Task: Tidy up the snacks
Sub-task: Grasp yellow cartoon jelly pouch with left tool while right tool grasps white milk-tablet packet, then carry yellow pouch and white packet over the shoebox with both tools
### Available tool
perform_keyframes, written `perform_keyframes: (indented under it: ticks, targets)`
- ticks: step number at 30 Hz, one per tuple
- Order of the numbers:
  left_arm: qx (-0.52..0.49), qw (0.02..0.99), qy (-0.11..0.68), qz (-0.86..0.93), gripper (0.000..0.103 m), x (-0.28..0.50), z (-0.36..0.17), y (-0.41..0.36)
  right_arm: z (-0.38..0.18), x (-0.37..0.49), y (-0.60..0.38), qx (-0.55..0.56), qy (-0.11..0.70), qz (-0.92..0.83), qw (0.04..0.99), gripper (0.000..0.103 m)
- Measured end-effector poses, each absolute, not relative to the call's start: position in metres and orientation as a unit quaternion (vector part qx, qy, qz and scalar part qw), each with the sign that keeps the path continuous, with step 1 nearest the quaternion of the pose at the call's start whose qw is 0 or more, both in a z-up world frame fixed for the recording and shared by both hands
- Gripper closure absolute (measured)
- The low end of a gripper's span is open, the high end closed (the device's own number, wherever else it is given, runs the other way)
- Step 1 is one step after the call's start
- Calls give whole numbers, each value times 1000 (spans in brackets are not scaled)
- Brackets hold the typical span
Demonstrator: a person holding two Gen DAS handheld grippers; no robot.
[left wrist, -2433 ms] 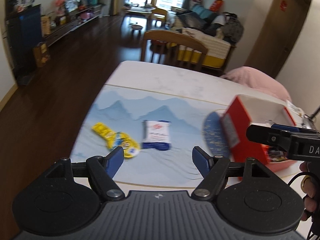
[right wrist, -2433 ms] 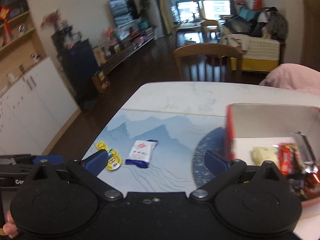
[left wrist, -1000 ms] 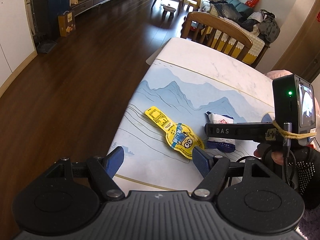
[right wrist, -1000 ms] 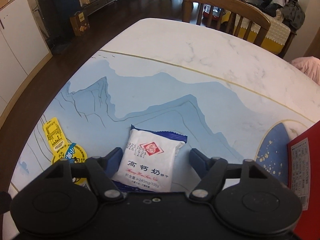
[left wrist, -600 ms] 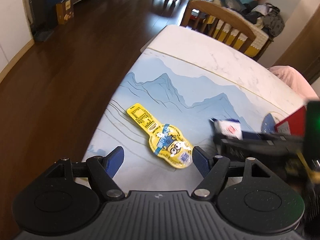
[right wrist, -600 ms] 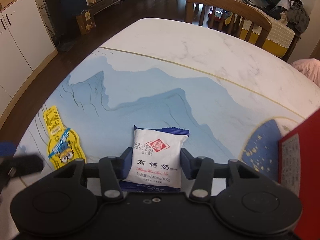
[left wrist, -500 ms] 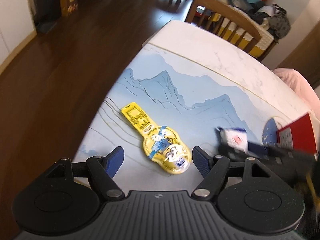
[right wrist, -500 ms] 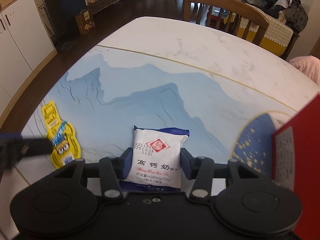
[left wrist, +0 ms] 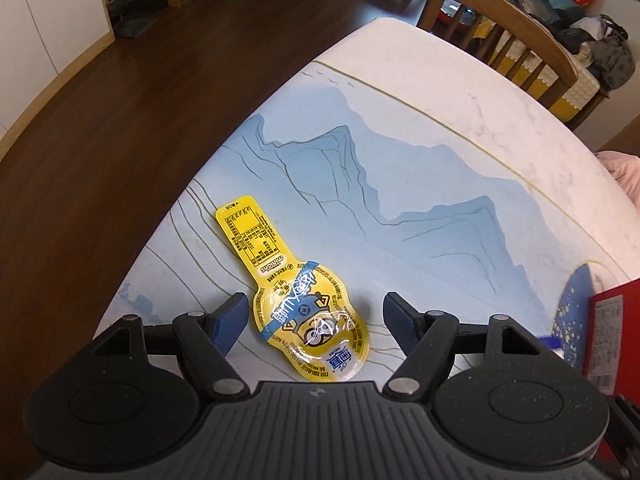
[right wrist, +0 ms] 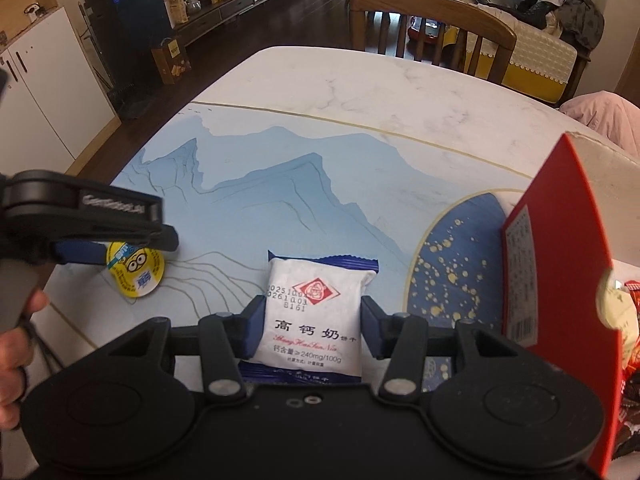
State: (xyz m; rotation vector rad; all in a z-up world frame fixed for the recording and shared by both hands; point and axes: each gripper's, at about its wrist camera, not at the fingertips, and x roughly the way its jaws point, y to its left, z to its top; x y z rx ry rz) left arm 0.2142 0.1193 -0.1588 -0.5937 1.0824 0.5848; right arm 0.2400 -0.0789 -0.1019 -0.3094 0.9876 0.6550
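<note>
A yellow cartoon snack pouch (left wrist: 308, 320) lies flat on the blue mountain-print mat (left wrist: 400, 184). My left gripper (left wrist: 315, 312) hangs over it; its jaws are closing, one on each side of the pouch's round end, and neither pad touches it. My right gripper (right wrist: 312, 320) is shut on a white biscuit packet (right wrist: 314, 316) with blue ends, which it holds just left of the red box (right wrist: 560, 280). The right wrist view also shows the left gripper (right wrist: 100, 240) from the side above the yellow pouch (right wrist: 138, 276). Several wrapped snacks (right wrist: 624, 320) show inside the box.
The red box (left wrist: 608, 340) stands at the mat's right, over a dark blue speckled disc (right wrist: 452, 264). A wooden chair (right wrist: 432, 12) stands at the table's far side. The table's left edge (left wrist: 168, 216) drops to dark wood floor. A person's hand (right wrist: 16, 340) holds the left gripper.
My right gripper has shut on the white packet and carried it right, toward the red box. My left gripper has come down over the yellow pouch, which now lies between its fingers.
</note>
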Motion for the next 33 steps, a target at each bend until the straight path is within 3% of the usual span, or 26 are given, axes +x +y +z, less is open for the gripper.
perform_keyframes:
  ticks: [8, 23, 33]
  targets:
    - [-271, 771, 497, 291, 52, 213, -155, 117, -96, 227, -91, -137, 462, 315, 818, 54]
    - [-278, 774, 514, 244, 53, 180, -147, 97, -71, 199, -140, -128, 459, 317, 820, 54]
    - [-250, 809, 502, 174, 53, 154, -104, 49, -39, 183, -188, -111, 445, 308, 834, 54]
